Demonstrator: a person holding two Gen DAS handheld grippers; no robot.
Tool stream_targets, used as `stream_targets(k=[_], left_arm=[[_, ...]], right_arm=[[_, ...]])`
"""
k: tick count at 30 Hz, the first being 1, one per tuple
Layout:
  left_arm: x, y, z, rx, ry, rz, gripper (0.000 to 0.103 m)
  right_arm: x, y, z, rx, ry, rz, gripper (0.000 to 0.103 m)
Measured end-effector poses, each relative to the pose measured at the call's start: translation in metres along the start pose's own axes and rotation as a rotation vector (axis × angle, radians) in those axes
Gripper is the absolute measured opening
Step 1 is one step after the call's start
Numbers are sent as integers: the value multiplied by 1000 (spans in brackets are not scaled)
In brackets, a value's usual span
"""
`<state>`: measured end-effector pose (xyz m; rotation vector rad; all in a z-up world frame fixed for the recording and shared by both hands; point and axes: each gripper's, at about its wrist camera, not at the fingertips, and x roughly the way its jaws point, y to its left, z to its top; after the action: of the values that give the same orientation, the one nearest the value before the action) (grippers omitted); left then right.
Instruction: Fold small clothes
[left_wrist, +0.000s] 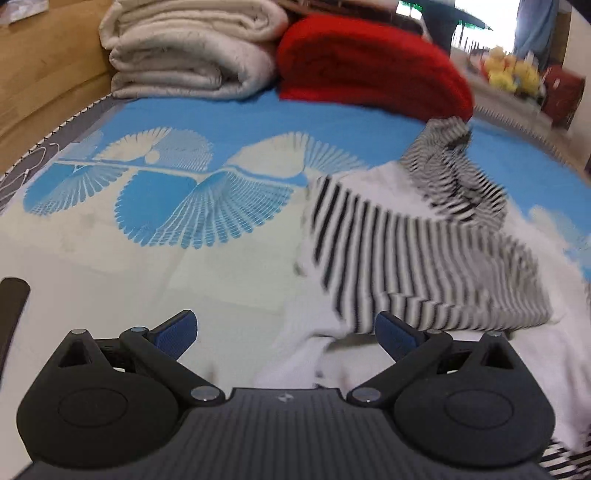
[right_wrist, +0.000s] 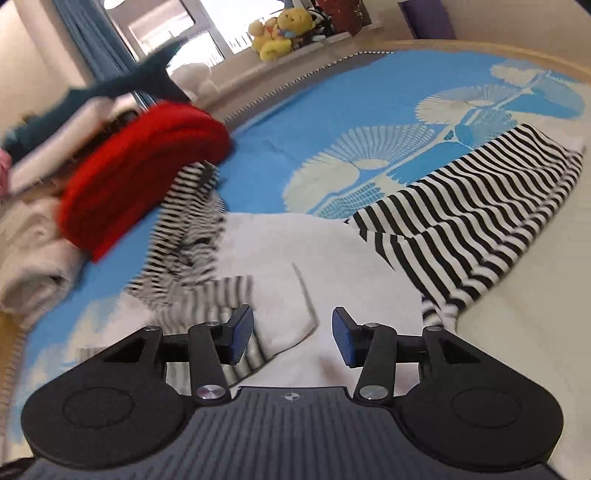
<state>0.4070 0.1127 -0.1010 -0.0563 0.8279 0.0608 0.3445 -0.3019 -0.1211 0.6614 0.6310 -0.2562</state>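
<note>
A small garment in white with black-and-white striped parts lies crumpled on the blue and cream patterned bed cover. In the left wrist view it sits to the right of my left gripper, which is open wide, with nothing between its blue pads. In the right wrist view the same garment spreads ahead, its striped sleeve to the right and a bunched striped part to the left. My right gripper hangs open above the white cloth, and its pads touch nothing.
Folded cream blankets and a folded red blanket lie at the far side of the bed. Yellow plush toys sit on a window ledge. A wooden bed frame borders the left edge.
</note>
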Motion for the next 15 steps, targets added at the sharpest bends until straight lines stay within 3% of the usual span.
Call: stream_targets(k=[4, 8, 10, 12, 15], left_arm=[[-21, -14, -6, 7, -99, 11, 103], [-27, -29, -7, 35, -145, 21, 103], [-25, -34, -6, 41, -141, 16, 103], [-21, -39, -5, 49, -134, 9, 103], [-16, -44, -5, 62, -130, 3, 103]], right_arm=[[-55, -6, -4, 19, -85, 57, 58], [-94, -19, -34, -43, -168, 5, 63], [-92, -25, -48, -64, -149, -51, 64], [-79, -23, -49, -110, -98, -39, 62], [-69, -17, -46, -182, -100, -55, 62]])
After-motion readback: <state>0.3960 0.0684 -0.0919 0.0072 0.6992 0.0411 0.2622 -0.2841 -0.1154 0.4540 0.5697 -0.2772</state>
